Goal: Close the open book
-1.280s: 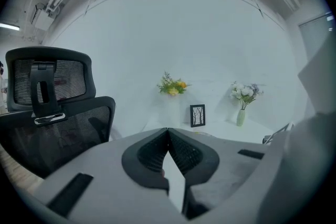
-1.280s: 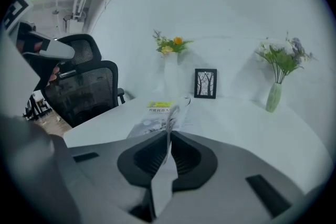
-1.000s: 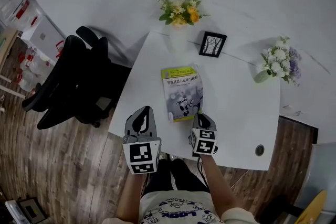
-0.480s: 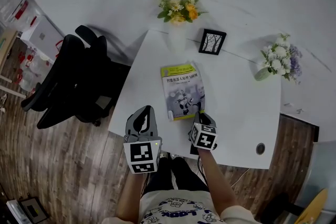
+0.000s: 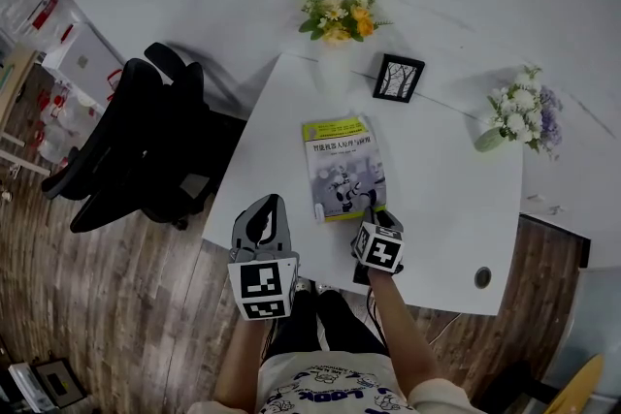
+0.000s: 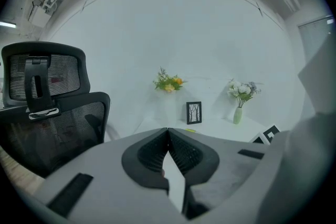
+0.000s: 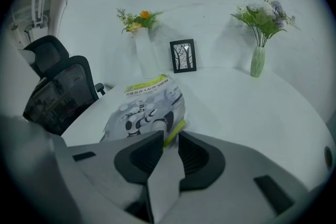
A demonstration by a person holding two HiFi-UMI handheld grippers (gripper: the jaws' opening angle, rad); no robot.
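Jaws of the grey right gripper (image 7: 170, 137) have just been opening: a narrow gap stands between them and the pads press on nothing. Compared with a second ago, its black-and-white marker cube (image 5: 378, 248) has tipped further over and sits closer to the near right corner of the closed paperback book with a yellow-green band and a white robot on its cover (image 5: 342, 168). That corner lies just beyond the jaw tips. The book lies flat, cover up, in the same spot near the middle of the white table (image 5: 441, 208). The grey left gripper (image 6: 168, 131) has not moved; it hangs off the table's near left edge, jaws together and empty. One line of Chinese characters runs under the cover's band, too small to read.
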